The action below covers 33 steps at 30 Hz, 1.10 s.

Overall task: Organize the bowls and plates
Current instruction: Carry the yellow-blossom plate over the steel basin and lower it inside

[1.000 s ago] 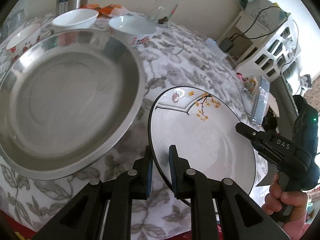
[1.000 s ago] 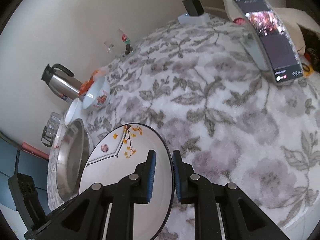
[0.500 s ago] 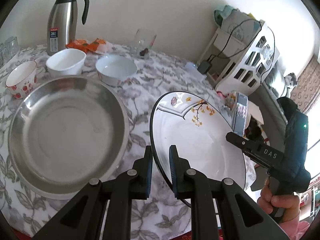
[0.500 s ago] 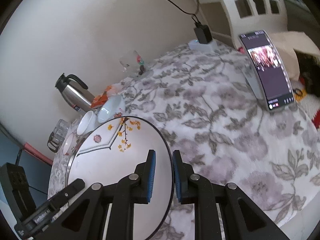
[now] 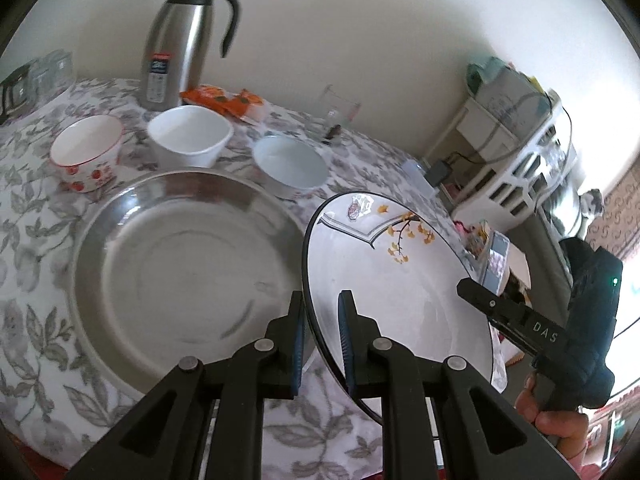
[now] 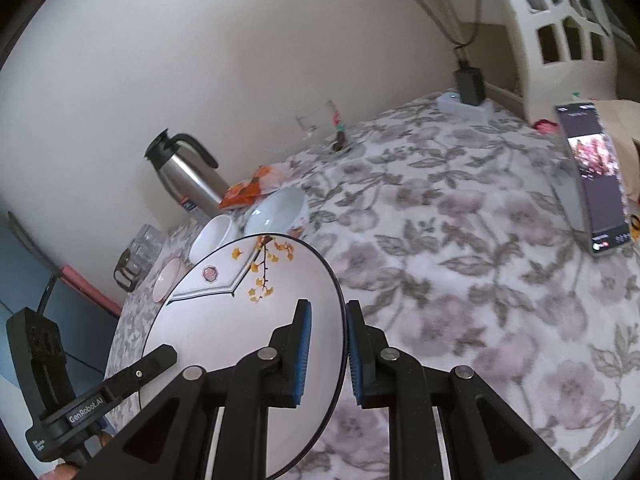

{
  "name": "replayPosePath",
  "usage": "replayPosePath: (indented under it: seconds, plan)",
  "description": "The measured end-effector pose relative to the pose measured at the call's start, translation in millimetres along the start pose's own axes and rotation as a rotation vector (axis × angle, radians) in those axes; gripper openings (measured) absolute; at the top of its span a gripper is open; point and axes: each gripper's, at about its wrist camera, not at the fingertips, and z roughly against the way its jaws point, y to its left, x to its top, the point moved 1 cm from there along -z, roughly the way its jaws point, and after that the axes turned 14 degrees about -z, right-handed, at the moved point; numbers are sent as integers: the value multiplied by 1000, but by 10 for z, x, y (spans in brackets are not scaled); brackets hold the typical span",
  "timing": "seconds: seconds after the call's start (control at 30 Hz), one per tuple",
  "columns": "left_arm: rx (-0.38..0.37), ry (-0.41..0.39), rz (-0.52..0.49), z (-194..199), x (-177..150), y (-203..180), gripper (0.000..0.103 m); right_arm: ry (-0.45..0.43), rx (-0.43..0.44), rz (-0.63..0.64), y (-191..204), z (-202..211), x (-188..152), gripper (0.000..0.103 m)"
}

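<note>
Both grippers hold a white plate (image 5: 400, 292) with a black rim and a yellow-leaf branch, raised above the table. My left gripper (image 5: 322, 312) is shut on its left rim; my right gripper (image 6: 328, 320) is shut on its right rim (image 6: 240, 320). A large steel plate (image 5: 172, 276) lies on the table to the left of the held plate. Behind it stand a red-patterned bowl (image 5: 86, 152), a square white bowl (image 5: 190, 134) and a round white bowl (image 5: 290, 164). The steel plate is hidden in the right wrist view.
A steel thermos jug (image 5: 180, 40), an orange snack packet (image 5: 224, 100) and a drinking glass (image 5: 338, 112) stand at the back by the wall. A phone (image 6: 596, 176) leans at the table's right edge. A white shelf unit (image 5: 528, 152) stands beyond the table.
Both grippers have lifted the white plate higher and tilted back, so more of the wall and the thermos shows. The steel plate and bowls have not moved.
</note>
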Motion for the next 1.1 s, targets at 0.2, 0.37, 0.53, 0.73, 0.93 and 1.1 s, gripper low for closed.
replayPosePath:
  seconds: [0.2,0.37,0.53,0.73,0.93,1.1]
  plan:
    - [24,-6,51,121,47,348,16,37,12,33,304,-206,-64,19]
    - [50,-12,102,190,81,632,16,60,11,71,569,-388,-144,19]
    - [65,-24,162,302,103,940,16,97,29,84,794,-613,-223,19]
    - [103,-3,194,284,101,1221,16,125,35,117,1034,-816,-282,19]
    - [132,44,197,157,98,1355,16,163,-5,120,1055,-1037,-334,19]
    - [149,90,181,11,73,1393,16,188,-36,116,996,-1167,-381,19]
